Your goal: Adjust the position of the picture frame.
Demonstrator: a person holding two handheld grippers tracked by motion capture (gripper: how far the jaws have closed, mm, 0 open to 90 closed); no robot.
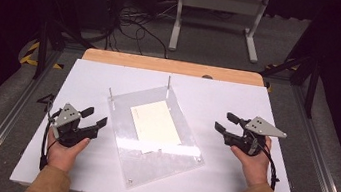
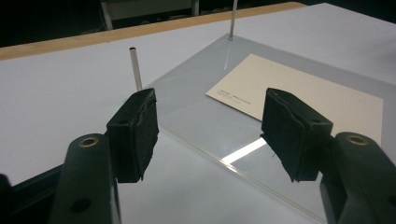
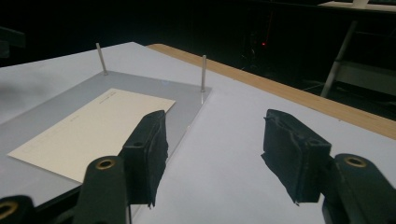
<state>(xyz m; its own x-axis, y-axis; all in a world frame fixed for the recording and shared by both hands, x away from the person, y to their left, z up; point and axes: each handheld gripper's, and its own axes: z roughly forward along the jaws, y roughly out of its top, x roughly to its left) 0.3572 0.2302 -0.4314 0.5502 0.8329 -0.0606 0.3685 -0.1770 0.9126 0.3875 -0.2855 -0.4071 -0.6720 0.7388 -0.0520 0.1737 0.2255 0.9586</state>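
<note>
High view: clear acrylic plate [image 1: 161,147] with two upright metal pins [image 1: 169,82] sits skewed at frame centre on the white worktop [image 1: 226,184], a cream paper card [image 1: 156,120] lying flat on it. Likely stiff, slick, scratch-prone; card light and floppy, so take the plate by opposite edges. Left gripper [image 1: 95,118] and right gripper [image 1: 222,123] flank it, fingers spread, holding nothing. Room dark; cables on the floor.

One plate [image 1: 152,139], one card [image 1: 155,120], two pins [image 1: 169,81].

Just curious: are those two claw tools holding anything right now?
No. The left gripper and right gripper are both open and empty, either side of the clear plate.
</note>
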